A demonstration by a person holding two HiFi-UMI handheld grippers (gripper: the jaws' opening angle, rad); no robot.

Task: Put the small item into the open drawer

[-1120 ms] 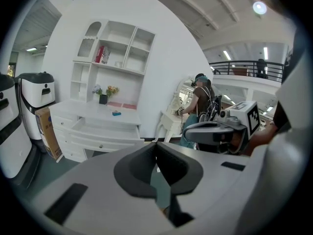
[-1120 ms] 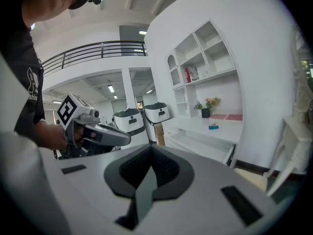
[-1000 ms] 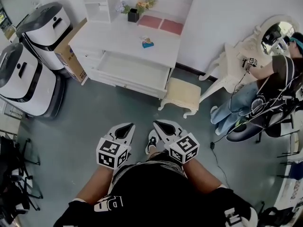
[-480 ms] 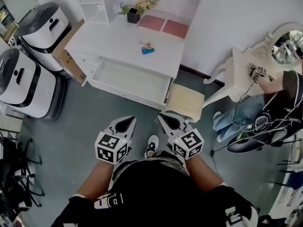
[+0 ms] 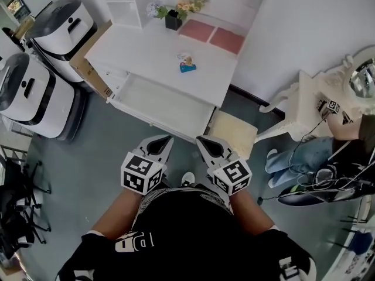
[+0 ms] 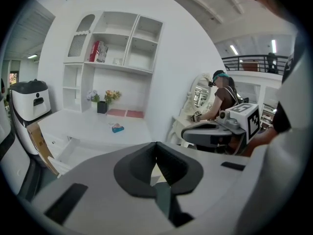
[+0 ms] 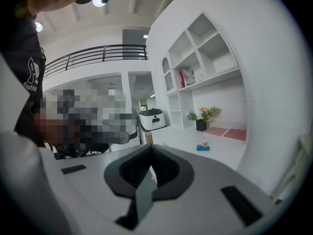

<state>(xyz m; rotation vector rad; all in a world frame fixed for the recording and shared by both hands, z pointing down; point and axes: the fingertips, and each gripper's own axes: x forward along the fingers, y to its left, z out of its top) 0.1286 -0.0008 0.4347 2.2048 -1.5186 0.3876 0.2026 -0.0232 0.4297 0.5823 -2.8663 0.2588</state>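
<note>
Both grippers are held side by side low in the head view, over the grey floor (image 5: pixel 96 148) and short of the desk. The left gripper (image 5: pixel 159 144) has its jaws closed together with nothing between them, which its own view confirms: the dark pads meet in a line. The right gripper (image 5: pixel 208 146) is the same, with its jaws pressed together and empty. The tips of both point towards the drawer (image 5: pixel 158 98).

The drawer stands pulled out from the front edge of the tabletop (image 5: pixel 137 48), and its white inside is bare. The item (image 5: pixel 186 64), small and partly blue, lies on the tabletop, about midway between the front and back edges and nearer the right edge than the left. It is not in the drawer and is well apart from both grippers. The left gripper view shows it on the tabletop (image 6: pixel 117 128) beyond the closed jaws, and the right gripper view shows it too (image 7: pixel 203 146).

At the back edge a dark pot with flowers (image 5: pixel 173 19) stands just left of two pink mats (image 5: pixel 198 30), which lie towards the back right corner. A cream stool (image 5: pixel 233 133) stands on the floor at the drawer's right front corner, just beyond the right gripper's tips. Two white machines (image 5: pixel 26 89) and a cardboard box (image 5: pixel 88 69) are left of the desk. Another person (image 5: pixel 351 127) sits at a white dressing table on the far right.
</note>
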